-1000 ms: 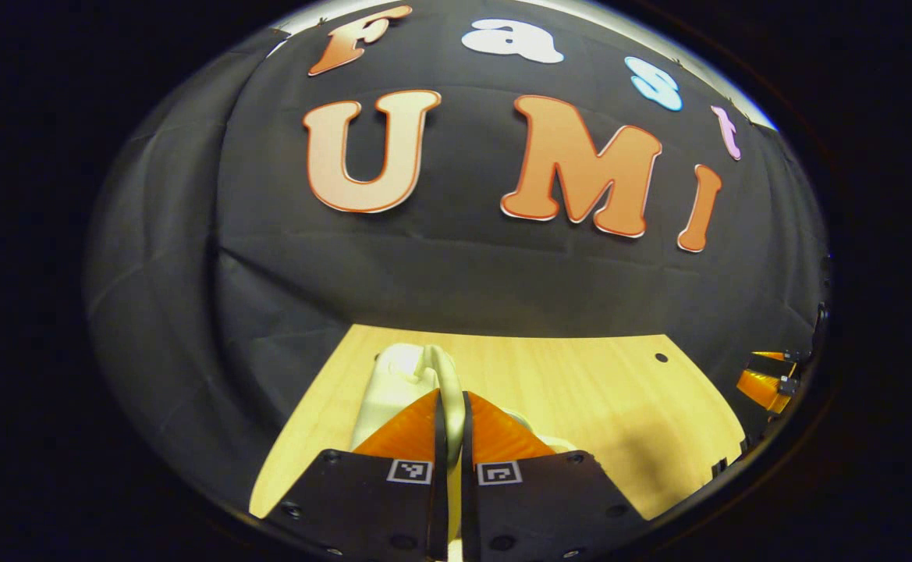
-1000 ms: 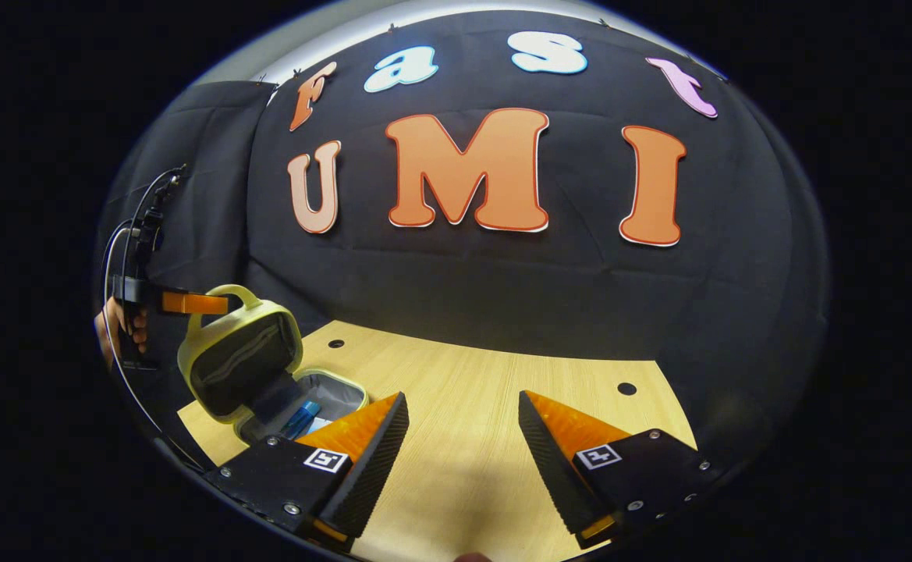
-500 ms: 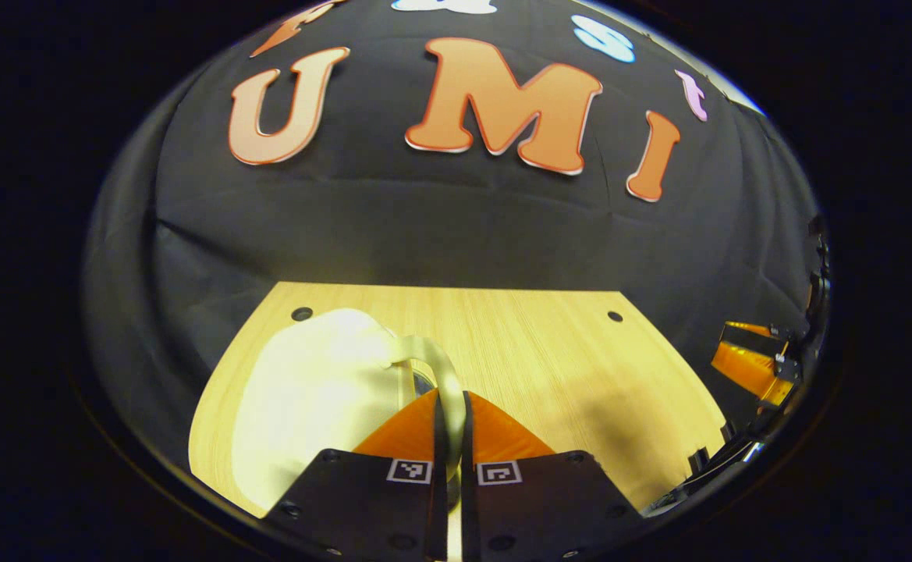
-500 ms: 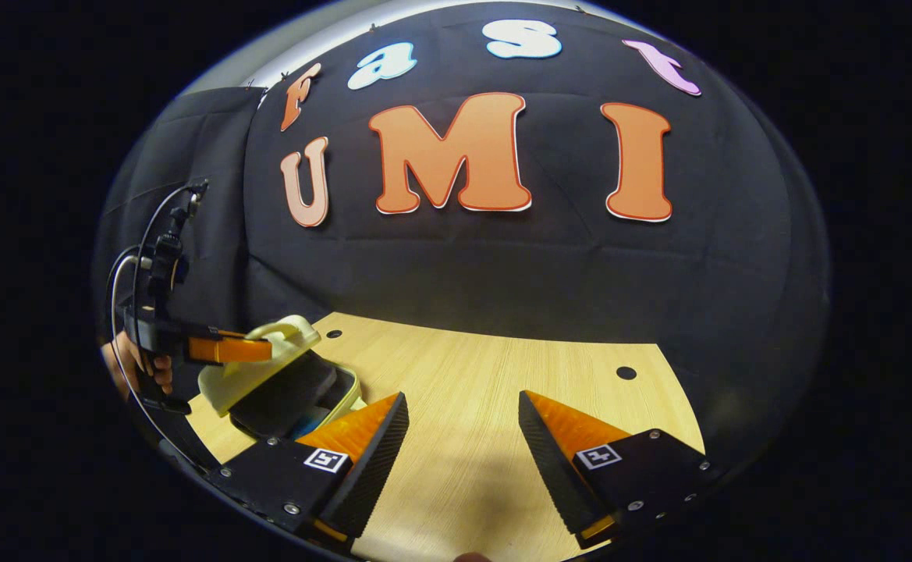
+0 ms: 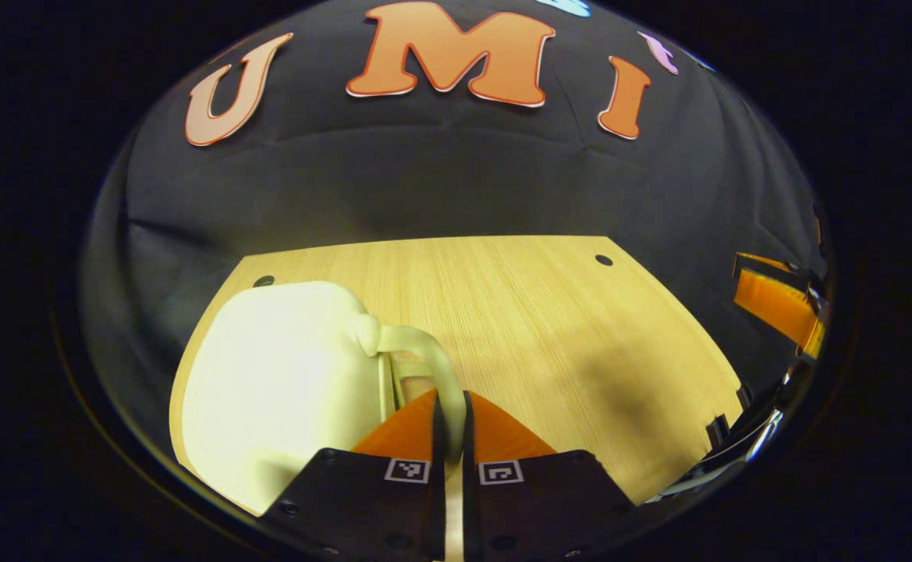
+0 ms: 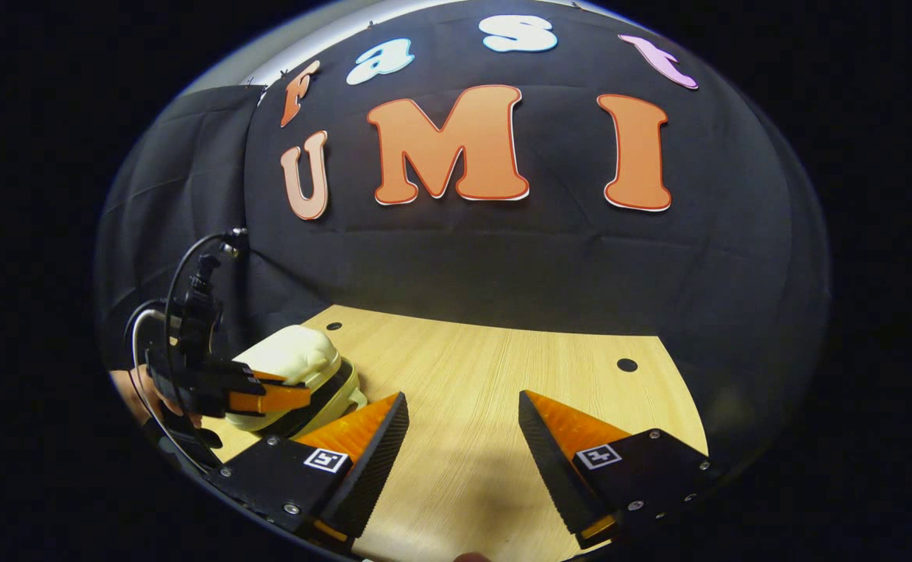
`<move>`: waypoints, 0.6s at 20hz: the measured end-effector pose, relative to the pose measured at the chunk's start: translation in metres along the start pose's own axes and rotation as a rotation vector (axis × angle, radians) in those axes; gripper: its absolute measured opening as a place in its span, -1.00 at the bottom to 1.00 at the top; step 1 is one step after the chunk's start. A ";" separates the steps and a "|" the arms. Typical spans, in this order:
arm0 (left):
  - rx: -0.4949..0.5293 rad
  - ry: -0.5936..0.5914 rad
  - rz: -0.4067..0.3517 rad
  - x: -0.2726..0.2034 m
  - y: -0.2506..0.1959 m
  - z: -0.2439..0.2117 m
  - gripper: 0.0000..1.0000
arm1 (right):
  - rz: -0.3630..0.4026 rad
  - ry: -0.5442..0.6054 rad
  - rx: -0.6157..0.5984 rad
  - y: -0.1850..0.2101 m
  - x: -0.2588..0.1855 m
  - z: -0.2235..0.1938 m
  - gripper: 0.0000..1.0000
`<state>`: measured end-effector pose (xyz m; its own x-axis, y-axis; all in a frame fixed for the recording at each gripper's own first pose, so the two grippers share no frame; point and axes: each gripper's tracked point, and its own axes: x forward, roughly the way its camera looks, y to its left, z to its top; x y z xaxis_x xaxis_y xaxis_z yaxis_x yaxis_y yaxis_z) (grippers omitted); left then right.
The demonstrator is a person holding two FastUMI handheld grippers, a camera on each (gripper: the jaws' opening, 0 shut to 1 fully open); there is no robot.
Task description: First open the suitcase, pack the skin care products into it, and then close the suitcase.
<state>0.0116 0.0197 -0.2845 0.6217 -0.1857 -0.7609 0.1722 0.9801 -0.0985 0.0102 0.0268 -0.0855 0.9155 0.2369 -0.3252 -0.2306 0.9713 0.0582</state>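
The small cream suitcase [image 5: 284,375] lies on the wooden table [image 5: 549,328] with its lid lowered almost flat. My left gripper [image 5: 449,406] is shut on the lid's curved handle [image 5: 432,359], which runs down between the fingers. In the right gripper view the suitcase [image 6: 299,367] sits at the left with a narrow dark gap under the lid, and the left gripper [image 6: 268,400] holds it from the near side. My right gripper [image 6: 462,425] hovers open over bare table. The skin care products are hidden inside.
The booth's black cloth wall rises behind the table. Small round holes [image 5: 603,260] mark the table's far corners. The right gripper [image 5: 775,300] shows at the right edge of the left gripper view. A hand [image 6: 132,394] holds the left gripper.
My left gripper has swung the lid down by its handle from upright to nearly closed, hiding the case's inside and the products. The right gripper has stayed still and open.
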 end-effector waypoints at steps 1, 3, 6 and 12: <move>0.020 0.020 0.004 0.002 -0.003 -0.009 -0.77 | 0.003 0.005 -0.003 0.002 0.001 -0.002 0.82; 0.014 0.040 -0.008 0.004 -0.012 -0.023 -0.70 | 0.014 0.002 -0.007 0.008 0.001 -0.002 0.82; -0.034 0.005 -0.049 -0.008 -0.026 -0.017 -0.51 | 0.030 -0.003 -0.009 0.004 -0.005 0.008 0.82; -0.011 -0.193 -0.035 -0.045 -0.041 0.046 0.43 | 0.054 -0.081 -0.020 0.016 -0.008 0.034 0.82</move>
<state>0.0116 -0.0153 -0.2164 0.7509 -0.2287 -0.6196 0.1890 0.9733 -0.1303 0.0109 0.0408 -0.0500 0.9251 0.2903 -0.2447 -0.2858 0.9567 0.0544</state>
